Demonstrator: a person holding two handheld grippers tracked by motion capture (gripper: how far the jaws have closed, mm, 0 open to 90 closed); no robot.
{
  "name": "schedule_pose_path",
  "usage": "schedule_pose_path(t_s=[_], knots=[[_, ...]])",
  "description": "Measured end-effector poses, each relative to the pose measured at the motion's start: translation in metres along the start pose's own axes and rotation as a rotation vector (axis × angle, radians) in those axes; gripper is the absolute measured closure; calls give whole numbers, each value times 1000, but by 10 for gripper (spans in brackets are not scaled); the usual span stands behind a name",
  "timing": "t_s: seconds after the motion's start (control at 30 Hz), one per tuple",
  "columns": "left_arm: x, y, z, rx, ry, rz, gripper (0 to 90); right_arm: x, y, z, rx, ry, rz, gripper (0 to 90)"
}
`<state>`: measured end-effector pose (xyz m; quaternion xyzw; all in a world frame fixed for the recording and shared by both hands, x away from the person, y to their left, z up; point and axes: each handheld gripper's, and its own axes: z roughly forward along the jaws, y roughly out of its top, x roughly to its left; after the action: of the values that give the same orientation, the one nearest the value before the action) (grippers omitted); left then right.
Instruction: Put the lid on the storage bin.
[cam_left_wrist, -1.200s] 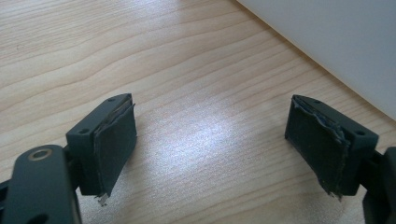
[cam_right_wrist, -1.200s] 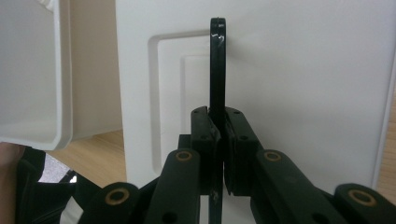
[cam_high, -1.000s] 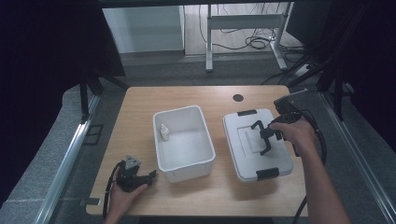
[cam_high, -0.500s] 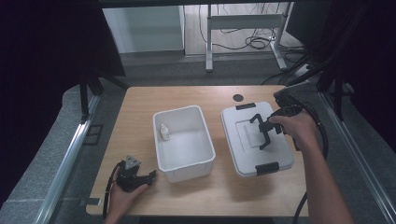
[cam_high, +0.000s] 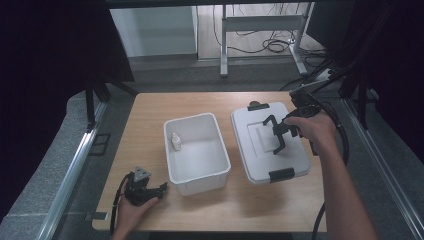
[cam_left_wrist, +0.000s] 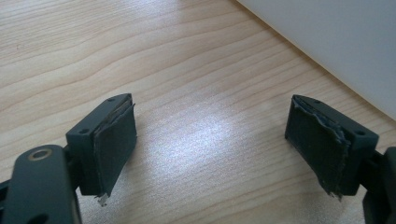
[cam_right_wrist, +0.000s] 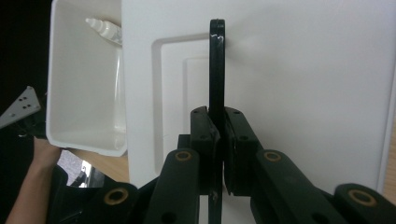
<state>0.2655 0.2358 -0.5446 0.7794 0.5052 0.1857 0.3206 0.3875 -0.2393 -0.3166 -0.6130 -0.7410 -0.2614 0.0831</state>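
Note:
A white lid (cam_high: 295, 150) with a black handle (cam_high: 272, 125) and black end latches is at the right of the table. My right gripper (cam_high: 280, 134) is shut on that handle; in the right gripper view the jaws clamp the thin black handle (cam_right_wrist: 216, 60) over the lid (cam_right_wrist: 303, 70). An open white bin (cam_high: 196, 172) stands at the table's middle with a small white bottle (cam_high: 176, 142) inside, and both bin (cam_right_wrist: 84, 93) and bottle (cam_right_wrist: 105, 28) show past the lid. My left gripper (cam_high: 161, 188) rests open on the wood by the bin's front left corner, with nothing between its pads (cam_left_wrist: 224, 154).
The bin's white wall (cam_left_wrist: 336, 42) lies just beyond the left jaws. A dark round grommet (cam_high: 253, 104) sits at the lid's far edge. Bare wood (cam_high: 150, 115) lies to the left of the bin. Cables trail from both grippers.
The right gripper has shifted the lid a little to the left, toward the bin. The left gripper has stayed in place.

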Motion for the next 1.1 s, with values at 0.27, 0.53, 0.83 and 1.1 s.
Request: schedule_pose_path(t_s=[0.27,0.53,0.83,1.1], knots=[[0,0,0,3,0,4,163,11,6,-1,-11,8,-14,839],[0,0,0,3,0,1,162,23,10,-1,-13,18,-33,841],[0,0,0,3,-1,1,160,37,15,7,-4,22,-42,840],[0,0,0,4,-1,3,157,54,20,19,14,28,-63,837]])
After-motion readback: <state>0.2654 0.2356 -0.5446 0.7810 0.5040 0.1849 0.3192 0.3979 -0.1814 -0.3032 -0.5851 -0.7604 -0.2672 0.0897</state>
